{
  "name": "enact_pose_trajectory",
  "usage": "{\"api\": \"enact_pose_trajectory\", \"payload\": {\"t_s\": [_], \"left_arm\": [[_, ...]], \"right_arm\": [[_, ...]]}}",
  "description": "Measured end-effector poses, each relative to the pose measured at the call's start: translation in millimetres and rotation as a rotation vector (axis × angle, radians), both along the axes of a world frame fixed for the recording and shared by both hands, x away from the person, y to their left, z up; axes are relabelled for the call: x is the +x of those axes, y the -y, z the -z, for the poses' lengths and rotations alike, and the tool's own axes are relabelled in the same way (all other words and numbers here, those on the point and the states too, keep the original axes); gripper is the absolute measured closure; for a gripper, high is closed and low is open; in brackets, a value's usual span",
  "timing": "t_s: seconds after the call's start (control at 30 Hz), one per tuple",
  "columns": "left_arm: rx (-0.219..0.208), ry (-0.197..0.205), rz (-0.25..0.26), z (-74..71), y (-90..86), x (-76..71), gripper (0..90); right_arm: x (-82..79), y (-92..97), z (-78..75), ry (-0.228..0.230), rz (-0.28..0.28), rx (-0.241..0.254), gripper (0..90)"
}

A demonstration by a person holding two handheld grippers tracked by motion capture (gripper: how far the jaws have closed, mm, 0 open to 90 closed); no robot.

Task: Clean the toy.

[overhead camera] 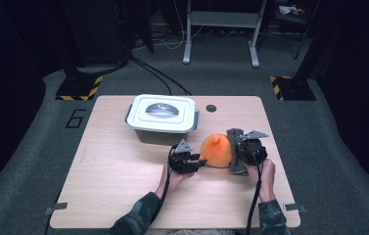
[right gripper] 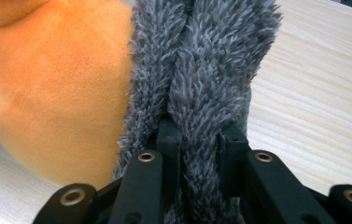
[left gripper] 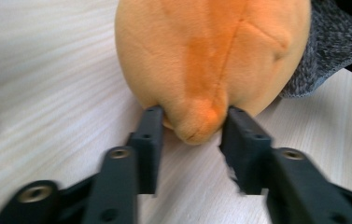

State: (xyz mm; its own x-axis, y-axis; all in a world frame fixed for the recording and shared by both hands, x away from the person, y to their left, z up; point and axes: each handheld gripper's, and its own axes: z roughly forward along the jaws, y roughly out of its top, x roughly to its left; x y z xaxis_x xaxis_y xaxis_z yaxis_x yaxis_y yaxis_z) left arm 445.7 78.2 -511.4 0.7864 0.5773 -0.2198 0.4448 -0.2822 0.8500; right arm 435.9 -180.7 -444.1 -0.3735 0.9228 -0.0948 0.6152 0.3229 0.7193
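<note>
Black jaws of the left gripper (left gripper: 190, 128) stand partly apart on either side of a small nub at the low end of the orange plush toy (left gripper: 211, 51); their tips meet the fabric at each flank of the nub, but whether the pads press it cannot be told. On the right gripper (right gripper: 198, 135) the jaws are clamped tight on a fold of the grey fleece cloth (right gripper: 206, 70), whose pile bulges out on both sides. Seen from the high view, the toy (overhead camera: 216, 151) rests on the wooden table (overhead camera: 123, 166) between the two grippers, near the person's edge, with the cloth (overhead camera: 235, 152) pressed against its right flank. Risk noted: the left hold is shallow, on a rounded, soft nub, so a pull is likely to slip it free. Risk noted: the cloth is caught by one fold only, so drawing it sideways could roll the toy along the table or drag the fleece out of place. A white lidded container (overhead camera: 161, 117) stands well behind, apart from the work. Legible writing is limited to a dark figure "6" on the carpet (overhead camera: 77, 118) left of the table; no brand or label can be read on the toy, cloth or container.
</note>
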Motion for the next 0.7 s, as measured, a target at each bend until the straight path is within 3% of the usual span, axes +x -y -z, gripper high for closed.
{"api": "enact_pose_trajectory", "payload": {"t_s": [0.07,0.1,0.2,0.5,0.7], "left_arm": [[0.002,0.002,0.002,-0.6,0.8,-0.8,71.6],[0.007,0.022,0.001,-1.6,1.7,-1.2,75.9],[0.018,0.042,-0.005,-3.1,2.5,-1.8,80.4],[0.061,0.121,-0.003,-17.2,6.4,-3.8,82.6],[0.072,0.142,0.012,-26.4,8.1,-3.4,82.5]], "right_arm": [[-0.4,1.2,0.3,0.002,0.006,0.0,75.3],[-0.9,2.6,0.6,0.003,0.004,0.006,75.3],[-2.9,5.4,0.1,0.013,0.003,0.017,75.3],[-16.1,12.3,-15.6,0.072,-0.003,0.024,75.7],[-28.1,8.3,-32.5,0.13,-0.031,0.053,75.6]]}}
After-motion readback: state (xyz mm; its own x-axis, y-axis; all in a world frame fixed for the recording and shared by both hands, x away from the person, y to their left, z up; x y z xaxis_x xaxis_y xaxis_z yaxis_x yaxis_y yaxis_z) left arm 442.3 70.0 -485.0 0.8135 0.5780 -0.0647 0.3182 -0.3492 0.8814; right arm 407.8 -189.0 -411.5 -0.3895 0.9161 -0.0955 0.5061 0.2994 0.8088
